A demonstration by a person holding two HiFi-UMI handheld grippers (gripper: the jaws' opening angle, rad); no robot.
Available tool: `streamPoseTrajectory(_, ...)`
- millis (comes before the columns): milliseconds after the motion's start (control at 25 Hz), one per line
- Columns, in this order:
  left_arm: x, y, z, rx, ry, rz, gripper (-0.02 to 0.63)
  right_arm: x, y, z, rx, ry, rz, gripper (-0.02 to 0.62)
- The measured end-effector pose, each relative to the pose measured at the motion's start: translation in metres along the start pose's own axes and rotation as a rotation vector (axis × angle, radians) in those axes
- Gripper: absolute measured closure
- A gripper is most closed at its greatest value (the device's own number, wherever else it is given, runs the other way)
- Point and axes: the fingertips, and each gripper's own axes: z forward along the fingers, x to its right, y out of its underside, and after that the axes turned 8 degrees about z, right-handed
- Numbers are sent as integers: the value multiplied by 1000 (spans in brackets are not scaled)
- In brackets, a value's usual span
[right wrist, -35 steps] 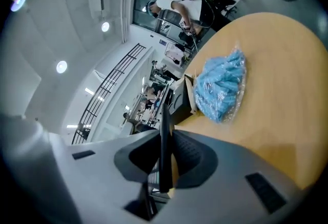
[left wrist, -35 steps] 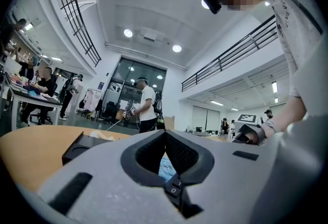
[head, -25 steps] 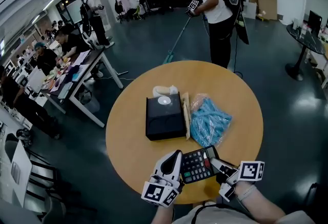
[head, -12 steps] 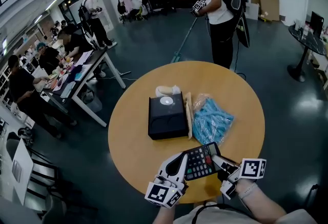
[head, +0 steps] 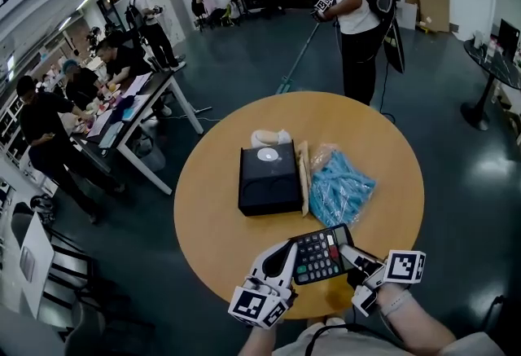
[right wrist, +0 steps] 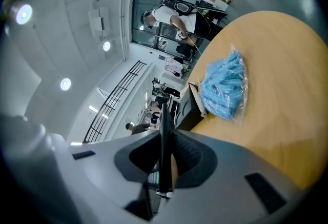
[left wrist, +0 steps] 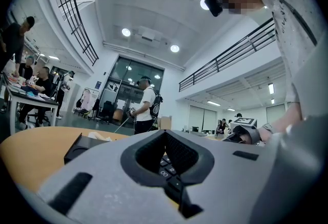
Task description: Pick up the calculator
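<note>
A black box [head: 269, 179] blocks the way ahead of the left gripper [head: 286, 253], a bag of blue pieces [head: 339, 187] ahead of the right gripper [head: 348, 254]. Bare tabletop [head: 208, 220] lies open to their left.

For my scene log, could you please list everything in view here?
Table: one, tan, round, centre.
Box: one, black, mid-table.
Bag: one, clear with blue contents, right of the box.
Bundle: one, whitish, behind the box.
Calculator: one, black, over the table's near edge.
Bystander: one, white shirt, beyond the table.
Desk group: several, dark clothes, far left.
Left claw: one, white, shut on the calculator's left end.
Right claw: one, white, shut on its right end.
</note>
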Motion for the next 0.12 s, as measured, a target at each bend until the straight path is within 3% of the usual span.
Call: streamPoseTrajectory(120, -4, 0, 0, 8, -3, -12, 600, 1, -2, -2, 12, 24, 54, 537)
